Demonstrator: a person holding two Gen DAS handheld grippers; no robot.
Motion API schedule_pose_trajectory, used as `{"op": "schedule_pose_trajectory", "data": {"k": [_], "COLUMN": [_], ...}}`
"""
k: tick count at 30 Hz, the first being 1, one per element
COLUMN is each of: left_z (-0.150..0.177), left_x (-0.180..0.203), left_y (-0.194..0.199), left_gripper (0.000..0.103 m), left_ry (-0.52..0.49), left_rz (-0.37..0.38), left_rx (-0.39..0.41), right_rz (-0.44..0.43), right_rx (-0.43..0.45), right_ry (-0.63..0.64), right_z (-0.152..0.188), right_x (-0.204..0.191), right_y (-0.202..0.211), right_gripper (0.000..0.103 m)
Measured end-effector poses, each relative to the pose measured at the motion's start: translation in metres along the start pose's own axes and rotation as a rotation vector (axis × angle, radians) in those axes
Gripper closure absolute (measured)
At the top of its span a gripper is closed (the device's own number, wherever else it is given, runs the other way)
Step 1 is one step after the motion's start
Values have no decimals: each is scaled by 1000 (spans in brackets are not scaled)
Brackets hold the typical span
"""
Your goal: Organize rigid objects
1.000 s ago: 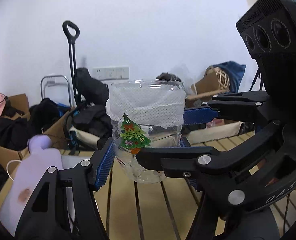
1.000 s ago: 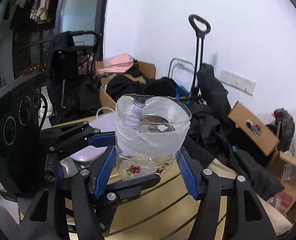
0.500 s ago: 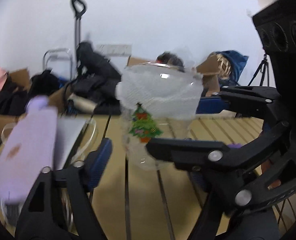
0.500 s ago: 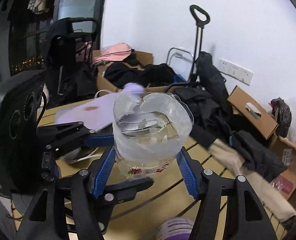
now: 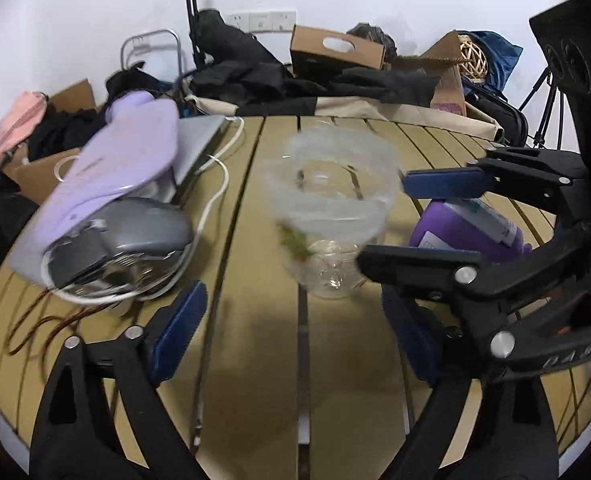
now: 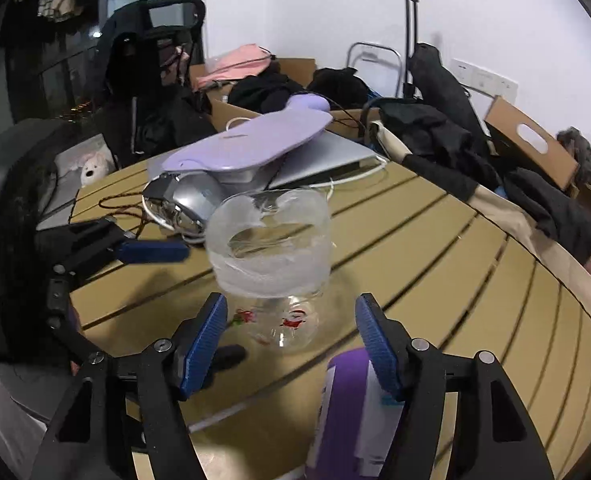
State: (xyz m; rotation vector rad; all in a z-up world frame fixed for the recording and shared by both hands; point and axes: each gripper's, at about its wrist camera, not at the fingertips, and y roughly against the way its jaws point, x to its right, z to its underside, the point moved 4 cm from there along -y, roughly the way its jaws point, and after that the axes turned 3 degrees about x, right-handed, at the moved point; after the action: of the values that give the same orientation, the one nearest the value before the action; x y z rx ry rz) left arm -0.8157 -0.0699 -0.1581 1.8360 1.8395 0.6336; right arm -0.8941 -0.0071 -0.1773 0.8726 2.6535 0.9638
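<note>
Clear plastic, blurred in both views, is the cut-off jar [image 5: 329, 216] standing upright on the slatted wooden table [image 5: 255, 360], a white mesh band round its upper half and small Christmas stickers on its lower wall. My right gripper [image 6: 291, 338] is spread wide, its blue pads [image 6: 205, 338] flanking the jar's base on either side without touching it, so I hold nothing there. My left gripper [image 5: 291, 328] is likewise released, its left pad well apart from the jar; its other finger is hidden behind my right gripper's frame, which crosses the left wrist view. Just beside the jar, under my right gripper's right finger, lies a purple box [image 6: 349, 412]. Beyond the jar sit a lilac board [image 6: 251, 142], a grey laptop [image 6: 327, 156], and a silver device [image 5: 135, 236] with white cable [image 5: 215, 196].
</note>
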Motion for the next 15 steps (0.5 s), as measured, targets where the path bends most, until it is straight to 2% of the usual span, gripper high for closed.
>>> {"op": "schedule_pose_trajectory", "data": {"k": [1,4,7,10,15], "left_z": [3,10,16,23,36], "left_x": [0,-1,-12,-26,-40], "left_y": [7,33,65,98,145], "left_gripper": [8,6,0,0,0], "left_ry": [-9,-23,-5,11,69], "left_rz": [-1,-17,-29,-63,-108], "left_rx": [20,49,75,102,143], "right_rz": [10,37,52,92,161], "right_rx": [2,10,17,19,25], "right_ry": [-1,-9,-36,-72,-218], "right_z": [2,8,20,36,63], "right_x": [-3,-14,-25,-32,-36], "right_y": [6,32,68,106,159], "right_gripper": [32,31,26,25,23]}}
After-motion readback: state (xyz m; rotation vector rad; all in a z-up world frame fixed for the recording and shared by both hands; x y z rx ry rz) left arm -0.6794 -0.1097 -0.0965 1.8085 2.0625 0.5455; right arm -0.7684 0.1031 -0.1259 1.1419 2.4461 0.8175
